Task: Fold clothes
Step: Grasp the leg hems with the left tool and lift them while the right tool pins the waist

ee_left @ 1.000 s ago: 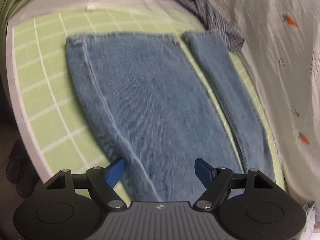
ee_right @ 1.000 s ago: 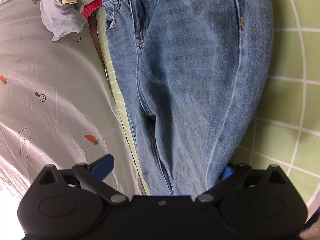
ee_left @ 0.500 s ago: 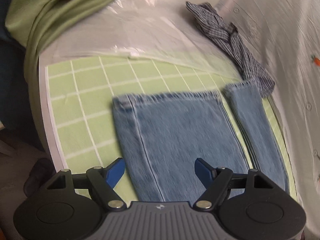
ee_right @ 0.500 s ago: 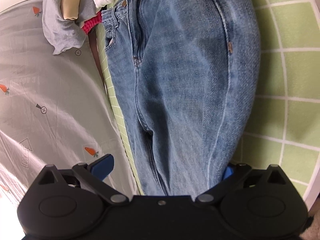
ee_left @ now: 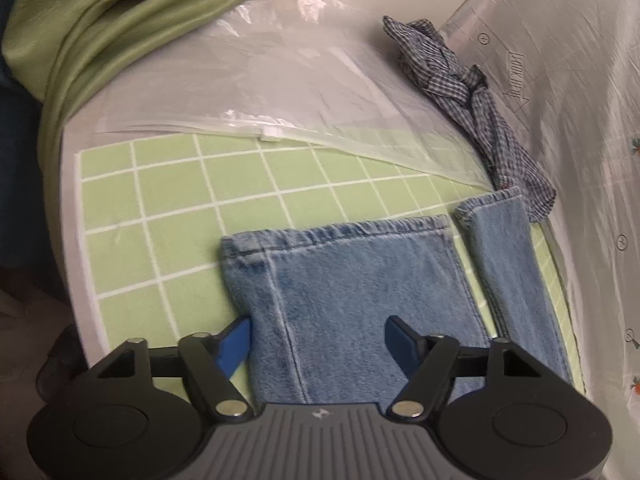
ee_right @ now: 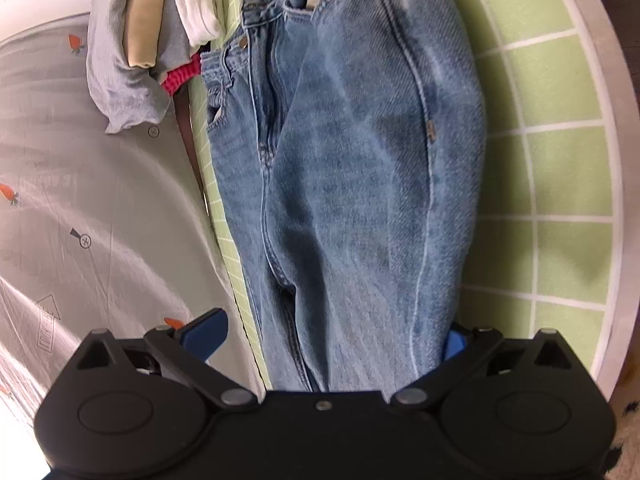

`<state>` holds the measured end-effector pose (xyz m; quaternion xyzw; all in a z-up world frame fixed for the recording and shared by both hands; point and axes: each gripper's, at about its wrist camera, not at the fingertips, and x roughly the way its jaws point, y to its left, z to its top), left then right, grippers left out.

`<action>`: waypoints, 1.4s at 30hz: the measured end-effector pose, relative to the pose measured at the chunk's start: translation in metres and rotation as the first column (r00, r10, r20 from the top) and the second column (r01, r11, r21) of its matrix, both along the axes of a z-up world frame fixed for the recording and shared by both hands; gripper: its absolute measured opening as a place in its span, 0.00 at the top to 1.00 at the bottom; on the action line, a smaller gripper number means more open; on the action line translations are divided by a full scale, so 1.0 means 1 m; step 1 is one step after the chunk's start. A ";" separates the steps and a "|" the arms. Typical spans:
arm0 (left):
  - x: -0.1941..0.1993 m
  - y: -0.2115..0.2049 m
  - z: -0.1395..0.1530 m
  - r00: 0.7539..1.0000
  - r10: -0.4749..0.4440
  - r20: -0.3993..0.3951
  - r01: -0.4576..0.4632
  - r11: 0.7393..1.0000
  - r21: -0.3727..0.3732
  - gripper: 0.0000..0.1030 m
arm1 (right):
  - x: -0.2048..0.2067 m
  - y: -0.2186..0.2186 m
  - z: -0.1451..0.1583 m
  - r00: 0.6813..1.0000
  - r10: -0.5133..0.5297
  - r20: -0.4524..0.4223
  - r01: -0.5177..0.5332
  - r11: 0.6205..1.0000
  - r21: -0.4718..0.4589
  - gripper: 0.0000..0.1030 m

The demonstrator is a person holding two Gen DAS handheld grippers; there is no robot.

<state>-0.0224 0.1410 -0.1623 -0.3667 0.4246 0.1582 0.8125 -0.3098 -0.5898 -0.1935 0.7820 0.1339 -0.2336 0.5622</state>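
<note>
The left gripper (ee_left: 318, 338) had its blue fingers (ee_left: 236, 342) spread, and they had just been closing in; the near leg of the jeans (ee_left: 360, 292) lay between them, the left finger at the leg's outer edge and the right one over the cloth, neither yet pressing. Just ahead of the tips ran the leg's hem (ee_left: 340, 232), with a side seam leading back toward the left finger. To the right of the fingers, a narrow gap away, lay the second leg (ee_left: 508, 248), and past its hem a crumpled checked cloth (ee_left: 472, 92). Beyond the hems lay the green gridded mat (ee_left: 240, 184), then a clear plastic bag (ee_left: 260, 80).

The right gripper (ee_right: 336, 334) also stood wide apart, its fingers (ee_right: 206, 334) straddling the jeans at the thigh; the right finger was mostly hidden behind the denim, so whether it touched could not be told. Ahead of those tips the jeans ran up to the waistband (ee_right: 244, 36), with a heap of clothes (ee_right: 140, 52) off to the left.

Denim like this would likely handle as heavy, fairly stiff and not slippery, draping in broad folds and sagging under its own weight. The doubled hem and side seam looked like the firmest places to pinch on the left, and the thick outer edge of the thigh on the right.
</note>
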 end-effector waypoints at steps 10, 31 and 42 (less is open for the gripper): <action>-0.001 0.000 -0.008 0.999 0.039 0.003 -0.039 0.998 -0.047 0.93 | -0.016 -0.016 0.007 0.990 -0.025 -0.139 0.008 0.993 -0.120 0.00; -0.004 -0.016 0.063 0.980 0.041 0.197 -0.031 0.998 -0.054 0.95 | -0.050 -0.062 0.018 0.986 -0.115 -0.124 0.093 0.981 -0.169 0.91; 0.010 -0.049 0.163 0.875 -0.005 0.484 0.010 1.000 -0.007 0.96 | -0.034 -0.068 0.100 0.979 -0.153 0.134 0.186 0.940 -0.286 0.92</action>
